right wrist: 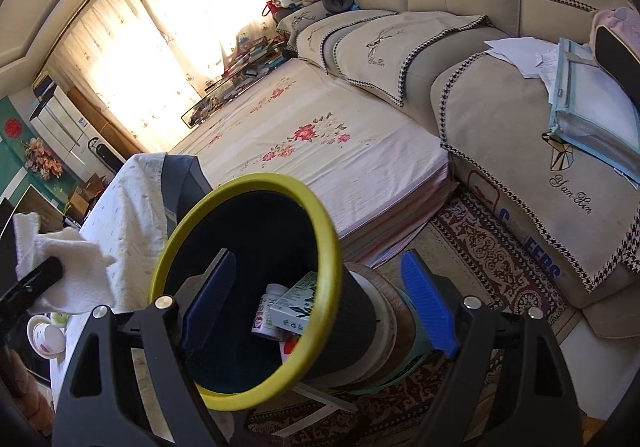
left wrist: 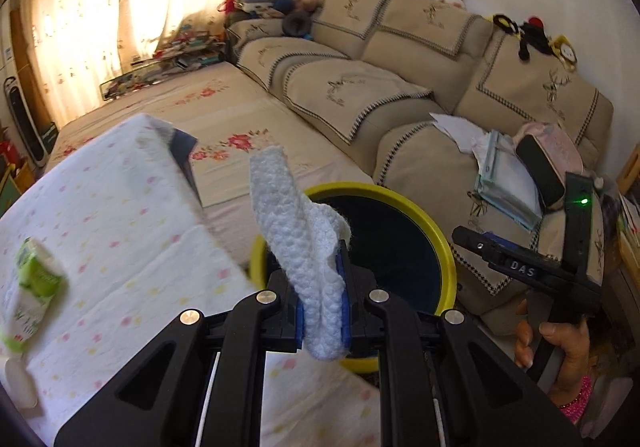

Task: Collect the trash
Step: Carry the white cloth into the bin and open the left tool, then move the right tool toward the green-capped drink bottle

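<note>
The worktop [left wrist: 120,247] with its dotted cloth sits just beside the yellow-rimmed trash bin [left wrist: 440,239], which already has a white bottle [right wrist: 269,311] and a small carton [right wrist: 296,307] down inside. The left tongs [left wrist: 323,311] are clamped tight on a crumpled white tissue [left wrist: 300,231], held up near the bin's rim on the worktop side, while the right tongs [right wrist: 320,295] are spread wide with nothing in them, one blade inside the bin mouth and one outside. My guess at the risk: that tissue is light and floppy, so letting go before it's properly over the opening could drop it on the rim or the floor, and the right tongs straddling the rim could tip the bin.
</note>
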